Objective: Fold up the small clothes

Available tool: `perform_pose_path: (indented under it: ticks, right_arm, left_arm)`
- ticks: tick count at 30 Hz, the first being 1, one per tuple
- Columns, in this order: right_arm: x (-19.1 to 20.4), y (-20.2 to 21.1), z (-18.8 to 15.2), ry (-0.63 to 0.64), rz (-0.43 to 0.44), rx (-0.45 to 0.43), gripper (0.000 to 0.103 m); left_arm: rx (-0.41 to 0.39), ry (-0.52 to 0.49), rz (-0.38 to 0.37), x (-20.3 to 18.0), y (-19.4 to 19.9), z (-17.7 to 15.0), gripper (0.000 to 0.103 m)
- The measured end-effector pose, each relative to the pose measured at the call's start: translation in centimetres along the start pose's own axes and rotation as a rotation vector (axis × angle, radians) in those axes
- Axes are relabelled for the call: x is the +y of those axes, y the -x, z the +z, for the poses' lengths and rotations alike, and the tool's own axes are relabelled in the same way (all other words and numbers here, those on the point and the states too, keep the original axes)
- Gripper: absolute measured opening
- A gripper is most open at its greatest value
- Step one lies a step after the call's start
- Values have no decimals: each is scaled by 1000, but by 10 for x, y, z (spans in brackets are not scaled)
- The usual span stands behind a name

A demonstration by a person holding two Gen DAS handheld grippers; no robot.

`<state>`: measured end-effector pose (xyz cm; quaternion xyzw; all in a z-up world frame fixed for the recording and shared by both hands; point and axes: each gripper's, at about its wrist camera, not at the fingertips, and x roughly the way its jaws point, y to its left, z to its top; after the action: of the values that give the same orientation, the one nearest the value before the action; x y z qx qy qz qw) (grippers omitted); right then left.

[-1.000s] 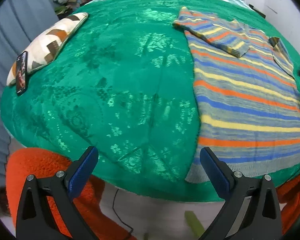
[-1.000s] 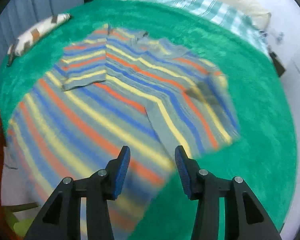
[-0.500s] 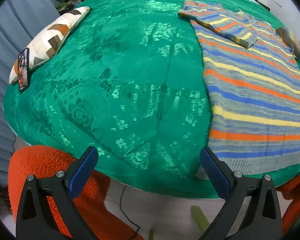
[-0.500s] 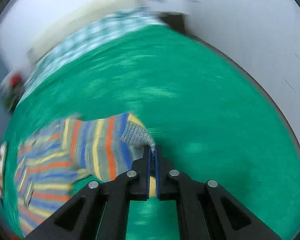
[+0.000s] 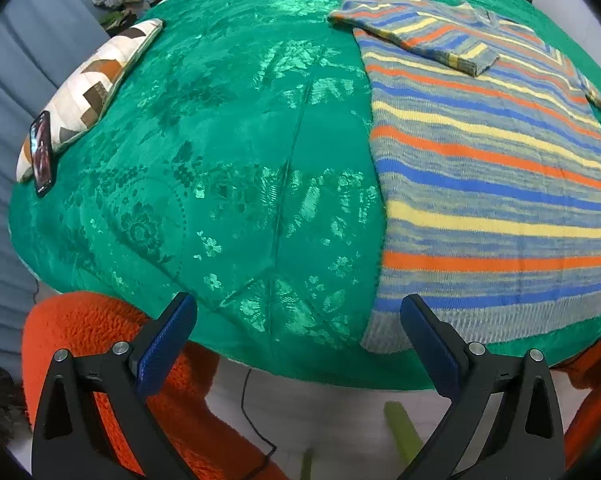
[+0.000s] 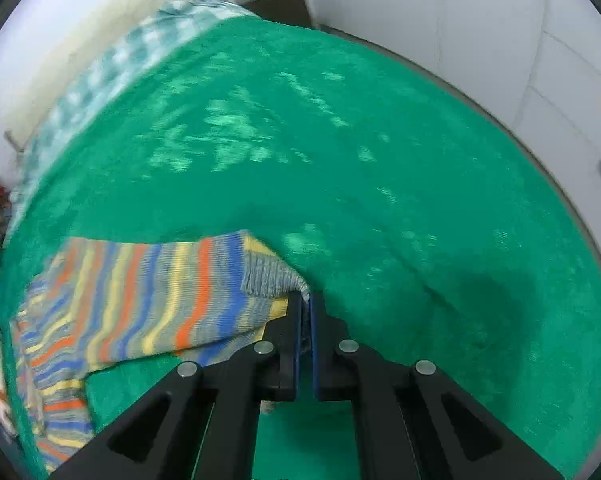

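Striped knit in orange, blue, yellow and grey: the sweater (image 5: 496,184) lies flat on the green blanket (image 5: 228,168), filling the right half of the left wrist view; one sleeve is folded across its body at upper right; its ribbed hem lies at lower right, just above the right-hand blue pad of the left gripper (image 5: 298,336); that gripper stands wide apart, holding nothing, at the bottom of the frame. In the right wrist view the right gripper (image 6: 305,304) is clamped on the ribbed cuff of the sweater (image 6: 140,292) at frame centre; the fabric trails toward lower left. A patterned pillow (image 5: 96,80) and phone (image 5: 41,154) lie at upper left.
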<state>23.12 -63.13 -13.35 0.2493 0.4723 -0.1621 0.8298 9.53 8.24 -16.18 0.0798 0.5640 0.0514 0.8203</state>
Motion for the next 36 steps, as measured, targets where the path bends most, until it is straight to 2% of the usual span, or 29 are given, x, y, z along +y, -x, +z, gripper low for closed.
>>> perform_pose_path:
  ticks: [1, 2, 4, 7, 10, 11, 12, 13, 16, 17, 19, 22, 24, 26, 27, 30, 32, 34, 35, 36]
  right_arm:
    - [0, 1, 0, 2, 33, -4, 10]
    - [-2, 5, 0, -7, 54, -9, 26]
    - [-10, 12, -4, -58, 123, -20, 48]
    - [-20, 20, -21, -105, 183, -21, 48]
    - [-14, 3, -35, -75, 215, 21, 48]
    - [-9, -7, -38, -62, 238, 33, 45]
    - [-5, -13, -40, -54, 256, 35, 37]
    - [-2, -16, -40, -45, 255, 27, 1]
    - [-9, -14, -42, -61, 156, 9, 3]
    - [-15, -7, -41, -68, 84, -5, 3]
    - [-19, -2, -39, -42, 12, -11, 3]
    - [-10, -7, -41, 35, -46, 7, 3]
    - [-1, -7, -44, 72, -53, 6, 15]
    - [5, -2, -49, 84, -59, 3, 63]
    - [8, 8, -54, 95, -71, -17, 69]
    - [16, 40, -77, 122, -93, -106, 70]
    - [24, 60, -92, 104, -33, -136, 70]
    - [35, 77, -113, 95, 41, -157, 70]
    - [45, 88, -129, 102, 86, -171, 70]
    - [54, 93, -139, 112, 110, -179, 70]
  left_arm:
    - [3, -1, 0, 0, 0, 0, 102]
    - [4, 0, 0, 0, -1, 0, 102]
    - [0, 6, -5, 1, 1, 1, 102]
    - [-3, 11, -9, 1, 1, 1, 102]
    - [12, 12, -16, 0, -4, 1, 102]
    - [21, 11, -18, 0, -6, 1, 102]
    - [26, 8, -17, -1, -7, 1, 102]
    - [27, 5, -14, -2, -6, 2, 102]
    - [2, -5, 0, 1, 3, 5, 102]
    - [-13, -7, 5, 3, 8, 7, 102]
    - [-40, -11, 12, 8, 17, 13, 102]
    - [-68, -34, 1, 8, 24, 31, 102]
    - [-103, -68, -28, 0, 31, 51, 102]
    - [-171, -114, -69, -15, 46, 77, 102]
    - [-217, -151, -90, -27, 55, 92, 102]
    - [-316, -305, -160, -71, 70, 129, 102]
    - [-329, -417, -157, -110, 55, 150, 102]
    - [-304, -497, -138, -142, 30, 164, 102]
    - [-279, -548, -117, -159, 11, 171, 98]
    - [-254, -585, -95, -172, -6, 176, 84]
